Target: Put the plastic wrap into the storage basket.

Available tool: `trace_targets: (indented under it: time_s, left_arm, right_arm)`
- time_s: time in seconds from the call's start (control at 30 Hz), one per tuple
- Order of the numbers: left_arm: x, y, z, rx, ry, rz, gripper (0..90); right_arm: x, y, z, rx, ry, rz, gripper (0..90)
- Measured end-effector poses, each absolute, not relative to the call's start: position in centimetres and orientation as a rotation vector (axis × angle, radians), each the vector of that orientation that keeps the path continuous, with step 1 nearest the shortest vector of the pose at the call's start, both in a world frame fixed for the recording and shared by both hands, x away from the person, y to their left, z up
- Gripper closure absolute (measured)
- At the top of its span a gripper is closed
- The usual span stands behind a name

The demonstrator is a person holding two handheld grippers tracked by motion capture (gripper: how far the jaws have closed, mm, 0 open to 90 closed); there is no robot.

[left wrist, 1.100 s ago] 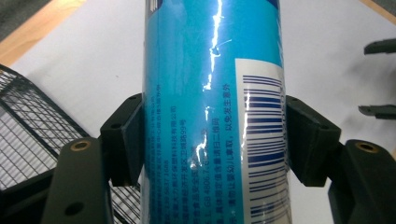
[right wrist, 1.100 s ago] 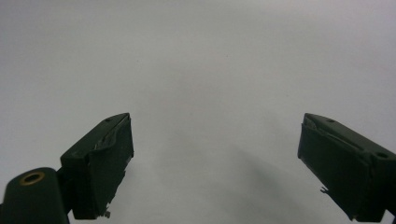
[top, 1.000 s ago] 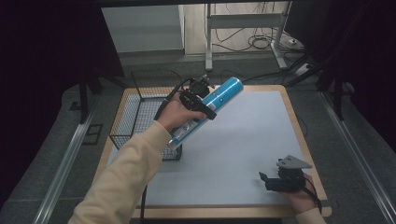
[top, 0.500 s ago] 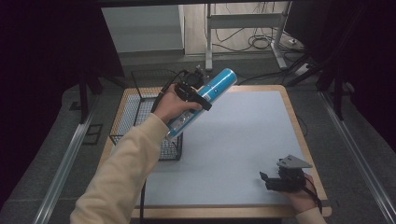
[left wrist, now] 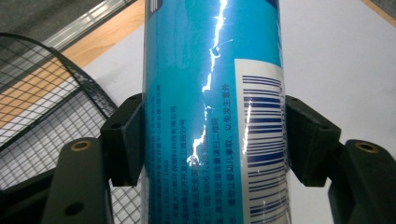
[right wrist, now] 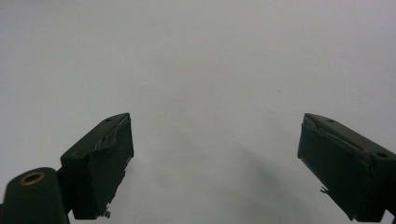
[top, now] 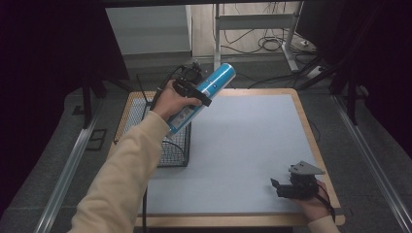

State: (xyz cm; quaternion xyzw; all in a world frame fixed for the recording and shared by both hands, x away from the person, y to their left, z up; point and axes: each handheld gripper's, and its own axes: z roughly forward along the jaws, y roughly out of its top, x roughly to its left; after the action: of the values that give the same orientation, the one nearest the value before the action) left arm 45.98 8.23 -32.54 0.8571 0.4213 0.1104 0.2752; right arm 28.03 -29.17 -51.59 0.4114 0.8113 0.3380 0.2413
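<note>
White sheeting covers the worktop (top: 252, 145); above its far-left corner the left gripper's (top: 193, 91) fingers clamp a blue can (top: 206, 94), tilted for dropping into the wire basket (top: 167, 145). Near the near-right corner, the right gripper (top: 284, 187) rests wide open, empty.

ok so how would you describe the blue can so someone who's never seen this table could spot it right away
Start at the wooden table with its pale grey mat, then go to the black wire basket at its left edge. Above the basket's inner side, the left gripper clamps a tall cylinder, the blue can, tilted with its top up and away. It is the one bright blue thing there, with a white barcode label.
</note>
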Motion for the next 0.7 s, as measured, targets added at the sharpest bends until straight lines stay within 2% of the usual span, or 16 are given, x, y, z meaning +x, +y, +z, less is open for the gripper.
trace_targets:
  time_s: [0.27, 0.7]
  left_arm:
    - [46.6, 9.4, -32.0, 2.296, 1.154, 0.325, 32.0]
    - [47.8, 11.5, -33.0, 2.287, 1.224, 0.335, 32.0]
  right_arm:
    - [28.0, -29.3, -51.6, 1.125, 2.214, 0.926, 10.8]
    - [28.0, -29.3, -51.6, 1.127, 2.213, 0.925, 10.8]
